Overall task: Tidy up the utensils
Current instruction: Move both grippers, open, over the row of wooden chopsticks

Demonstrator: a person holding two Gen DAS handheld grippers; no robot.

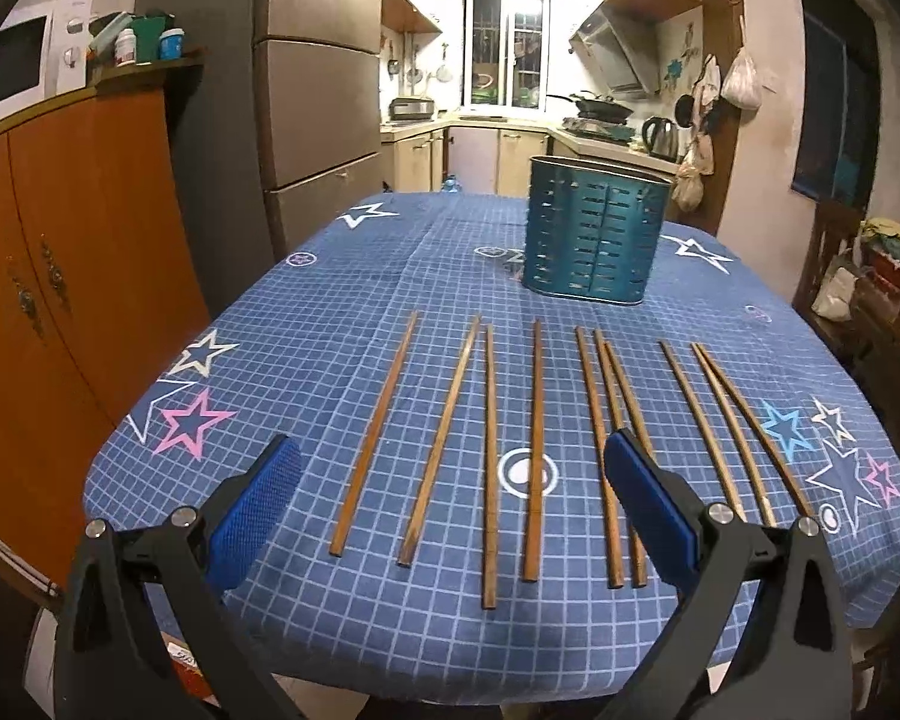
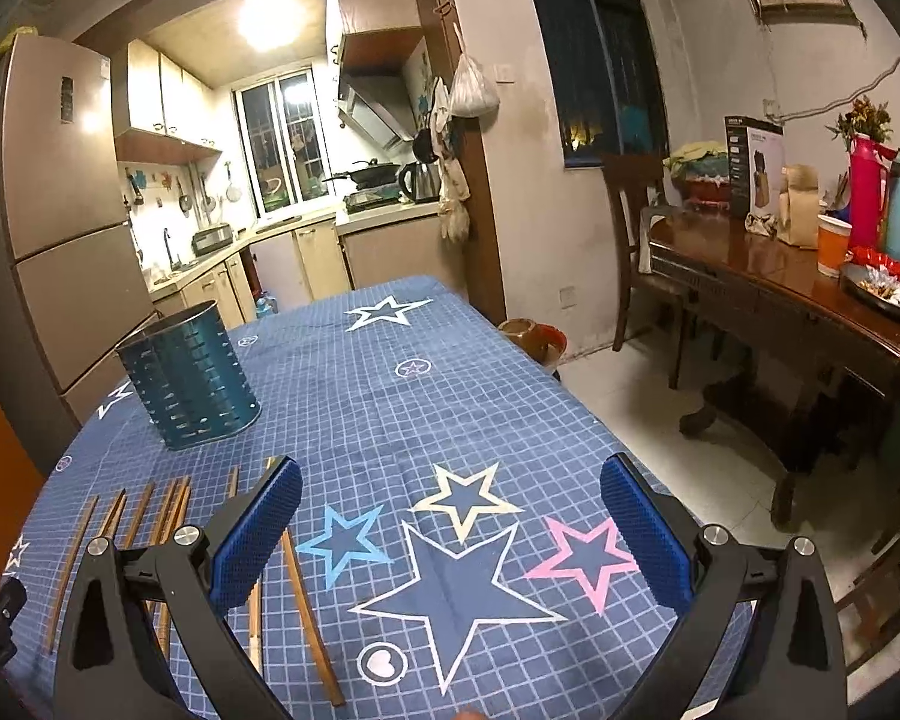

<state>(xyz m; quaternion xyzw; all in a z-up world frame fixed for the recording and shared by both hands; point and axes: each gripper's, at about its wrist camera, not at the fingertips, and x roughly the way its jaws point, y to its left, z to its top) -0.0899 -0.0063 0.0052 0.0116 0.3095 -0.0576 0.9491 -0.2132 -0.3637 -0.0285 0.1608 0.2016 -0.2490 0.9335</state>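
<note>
A table is covered by a blue checked tablecloth (image 1: 342,300) printed with white, pink and pale blue stars, and everything else is placed on it. A teal metal utensil holder (image 1: 594,234), slotted in rows along its wall and standing upright, is seen toward the far end of the cloth; nothing can be seen sticking out of its open top. Nearer than the holder, ten wooden chopsticks (image 1: 492,462) are laid flat in a loose row, all pointing roughly toward the holder and well apart from it; some lie singly, and others lie close together in pairs whose ends touch or nearly touch. The left gripper (image 1: 450,510) is held above the near ends of the chopsticks with its jaws spread wide and nothing between its blue pads (image 1: 252,516); four chopsticks are framed between the two fingers. The right gripper (image 2: 450,528) is likewise spread wide and empty, held over a bare starred stretch of cloth on the side of the row away from the holder, with the outermost chopsticks seen just beside and partly under its left pad (image 2: 258,534). In the right wrist view the holder is seen far off to the left.
</note>
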